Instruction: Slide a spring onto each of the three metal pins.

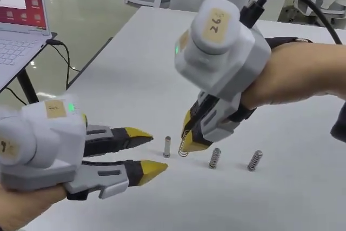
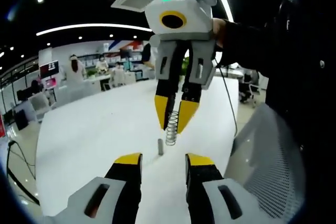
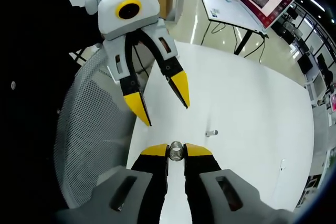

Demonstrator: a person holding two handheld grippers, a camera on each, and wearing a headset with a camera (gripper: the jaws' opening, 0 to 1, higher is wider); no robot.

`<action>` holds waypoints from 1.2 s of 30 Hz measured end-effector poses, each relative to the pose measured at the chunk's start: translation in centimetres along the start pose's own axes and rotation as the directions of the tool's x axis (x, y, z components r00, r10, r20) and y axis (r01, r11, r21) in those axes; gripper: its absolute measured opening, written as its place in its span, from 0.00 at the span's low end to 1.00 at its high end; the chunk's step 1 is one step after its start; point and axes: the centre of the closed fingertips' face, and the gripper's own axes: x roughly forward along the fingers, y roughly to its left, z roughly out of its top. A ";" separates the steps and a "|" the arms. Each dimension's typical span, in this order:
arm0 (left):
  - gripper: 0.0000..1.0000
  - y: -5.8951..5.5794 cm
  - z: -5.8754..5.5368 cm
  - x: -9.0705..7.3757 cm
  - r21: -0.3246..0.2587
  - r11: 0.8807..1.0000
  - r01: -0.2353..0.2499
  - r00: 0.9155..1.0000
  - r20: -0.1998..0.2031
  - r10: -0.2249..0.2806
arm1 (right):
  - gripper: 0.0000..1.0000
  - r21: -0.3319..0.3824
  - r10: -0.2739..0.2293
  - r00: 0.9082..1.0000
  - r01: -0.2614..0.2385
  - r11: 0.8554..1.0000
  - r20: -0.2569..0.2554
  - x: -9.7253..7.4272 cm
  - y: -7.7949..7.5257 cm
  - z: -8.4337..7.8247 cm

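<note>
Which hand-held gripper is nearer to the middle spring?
Right. The right hand-held gripper, gripping a loose spring, hovers left of the middle spring; the left hand-held gripper sits farther left, past the bare pin.

Open laptop (image 1: 16, 4), red-and-white screen: cut by left and top edges of head view.
Left gripper (image 1: 147, 152), grey-white body, yellow-tipped jaws: rear of body and holding hand (image 1: 19, 212) cut by bottom-left corner.
Coiled steel spring (image 1: 184, 148): upper coils hidden between jaws of right gripper (image 1: 190, 143). Right gripper view shows it end-on, so length hidden.
Middle upright spring (image 1: 215, 158) and far-right upright spring (image 1: 254, 160): interior of coils hidden.
Short bare metal pin (image 3: 211, 132): too small in right gripper view for detail.
Black cable (image 1: 303, 1): runs off right edge.
</note>
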 end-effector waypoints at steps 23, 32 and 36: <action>0.49 -1.3 -2.0 -0.2 -0.064 0.997 -0.050 0.999 -0.009 0.049 | 0.08 0.064 -0.094 0.996 0.093 0.994 0.006 2.9 -6.4 0.3; 0.50 -1.3 -2.4 -0.1 -0.040 0.998 -0.043 0.999 -0.031 0.042 | 0.08 0.098 -0.098 0.995 0.100 0.990 -0.024 5.6 -7.8 -0.5; 0.51 -1.3 -2.5 0.0 -0.043 0.998 -0.039 0.999 -0.034 0.038 | 0.08 0.114 -0.091 0.996 0.093 0.989 -0.024 6.2 -8.2 -0.5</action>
